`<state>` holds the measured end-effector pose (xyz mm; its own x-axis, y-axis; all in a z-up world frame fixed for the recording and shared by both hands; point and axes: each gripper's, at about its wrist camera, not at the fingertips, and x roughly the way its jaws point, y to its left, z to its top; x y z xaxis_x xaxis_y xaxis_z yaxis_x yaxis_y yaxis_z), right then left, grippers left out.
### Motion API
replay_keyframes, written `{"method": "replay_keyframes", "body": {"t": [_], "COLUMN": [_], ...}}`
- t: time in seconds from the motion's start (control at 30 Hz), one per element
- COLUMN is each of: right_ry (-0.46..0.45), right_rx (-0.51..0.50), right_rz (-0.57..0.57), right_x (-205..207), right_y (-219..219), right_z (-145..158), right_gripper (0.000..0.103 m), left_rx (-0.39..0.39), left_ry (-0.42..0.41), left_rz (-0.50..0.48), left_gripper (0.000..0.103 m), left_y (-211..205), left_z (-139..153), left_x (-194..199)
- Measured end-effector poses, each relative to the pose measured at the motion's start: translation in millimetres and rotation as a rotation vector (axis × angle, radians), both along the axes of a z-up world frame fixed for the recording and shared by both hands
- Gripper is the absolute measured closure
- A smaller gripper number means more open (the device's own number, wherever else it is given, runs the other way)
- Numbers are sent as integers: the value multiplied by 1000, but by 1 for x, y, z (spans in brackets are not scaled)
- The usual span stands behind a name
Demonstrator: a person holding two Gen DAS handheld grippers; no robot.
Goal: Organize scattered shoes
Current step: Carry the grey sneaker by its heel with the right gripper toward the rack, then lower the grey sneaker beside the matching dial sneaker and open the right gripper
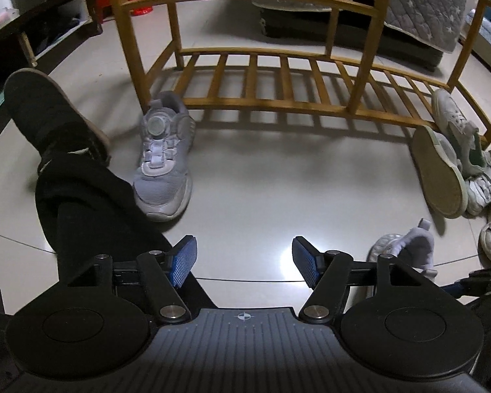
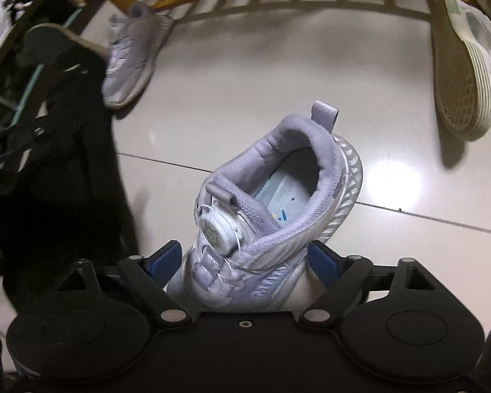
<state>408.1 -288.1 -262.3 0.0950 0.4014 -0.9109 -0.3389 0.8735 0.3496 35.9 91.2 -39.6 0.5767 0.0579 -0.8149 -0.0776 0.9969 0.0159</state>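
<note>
No readable writing; left tool (image 1: pixel 244 261) wide, right tool (image 2: pixel 245 262) wide around lilac sneaker (image 2: pixel 271 209).

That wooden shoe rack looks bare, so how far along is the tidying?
Nothing looks done: the wooden shoe rack shows no shoes on its slats. In hand: a lilac sneaker sits between the right gripper's wide jaws. Left: its mate by the rack's leg, and the white sneakers piled at the right end. The left gripper is open, empty.

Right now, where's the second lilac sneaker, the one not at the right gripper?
The second lilac sneaker stands upright on the floor, left of centre in the left wrist view, at the wooden rack's front-left leg, beside the person's dark-trousered leg.
</note>
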Motion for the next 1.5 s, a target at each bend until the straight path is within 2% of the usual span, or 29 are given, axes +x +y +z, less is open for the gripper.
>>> {"method": "replay_keyframes", "body": {"t": [0.2, 0.27, 0.37, 0.53, 0.63, 0.73, 0.87, 1.0, 1.27, 1.33, 1.43, 1.5], "right_ry": [21, 23, -3, 40, 43, 34, 28, 33, -34, -46, -69, -86], "right_rx": [-45, -54, -109, -144, -149, -162, -133, -76, -32, -24, -12, -12], "right_rz": [-124, -159, -126, -101, -82, -62, -49, -73, -37, -38, -40, -38], "right_x": [31, 44, 58, 72, 76, 65, 51, 78, 126, 115, 152, 134], "right_y": [-4, -7, -11, -19, -19, -11, -7, -5, 72, 110, 144, 181], "right_z": [-14, -20, -28, -50, -59, -58, -53, -60, -51, -37, -45, -29], "right_gripper": [10, 14, 24, 26, 34, 36, 46, 47, 47, 47, 47, 47], "left_rx": [-49, -53, -60, -80, -87, -90, -110, -121, -130, -138, -145, -147], "left_ry": [-35, -53, -72, -92, -99, -103, -122, -133, -137, -138, -136, -133], "left_rz": [18, 25, 37, 66, 82, 94, 122, 146, 171, 180, 191, 200], "left_gripper": [37, 37, 37, 36, 36, 36, 36, 36, 35, 35, 34, 34], "left_y": [12, 17, 24, 36, 43, 48, 58, 68, 83, 88, 94, 100], "left_z": [2, 4, 7, 9, 9, 10, 12, 14, 16, 16, 14, 12], "left_x": [-8, -11, -15, -23, -28, -30, -35, -40, -44, -44, -43, -42]}}
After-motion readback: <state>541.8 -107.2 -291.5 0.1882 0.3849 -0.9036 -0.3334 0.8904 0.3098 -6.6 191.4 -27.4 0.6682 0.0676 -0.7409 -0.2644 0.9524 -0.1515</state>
